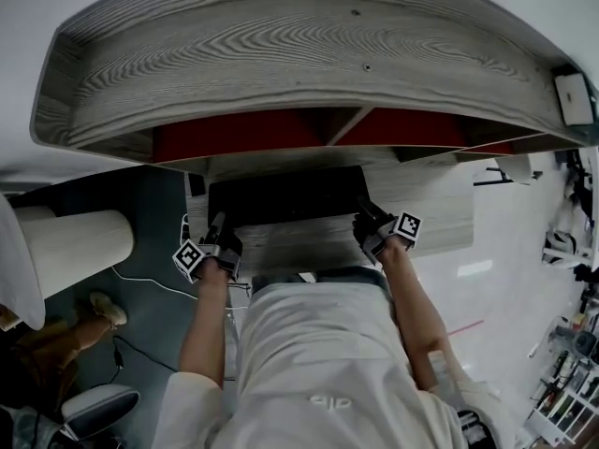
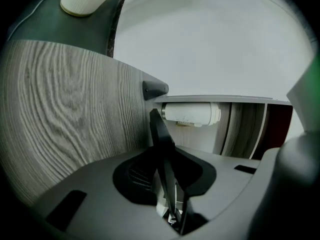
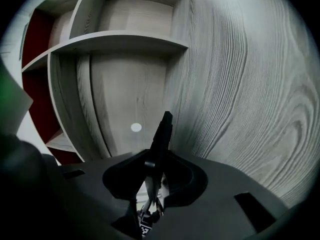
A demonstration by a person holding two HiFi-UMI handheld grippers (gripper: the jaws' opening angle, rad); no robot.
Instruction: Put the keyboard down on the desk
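Taking the desk (image 1: 440, 209) as the reference and working left to right. At the desk's near left: left gripper (image 1: 219, 227), rolled onto its side so that one jaw sits above and one below, closed on the left end of the keyboard (image 1: 285, 197). Shows in the left gripper view as a thin black slab, edge-on, pinched between the pads. Judged a deliberate hold, since a flat board can only be kept level if gripped through its thickness. Over the middle of the desk: keyboard lying flat and square to the desk's front edge, tucked under the shelf unit (image 1: 281, 54) that stands on the desk's back. Runs parallel to the wood grain and just beside it in both gripper views. Cannot tell whether the underside touches the desk top; judged very close above it and not yet released. At the desk's near right: right gripper (image 1: 368, 221), rolled the opposite way, likewise clamped on the keyboard, here on its right end, with the same dark edge nipped between the pads in the right gripper view. Judged a matched pair of end grips, meant to share the weight and stop the board tipping or twisting. Next move judged to call for an even lowering at both ends before either grip is let go. Risks noted: one corner landing first, or a lower jaw trapped between keyboard and desk.
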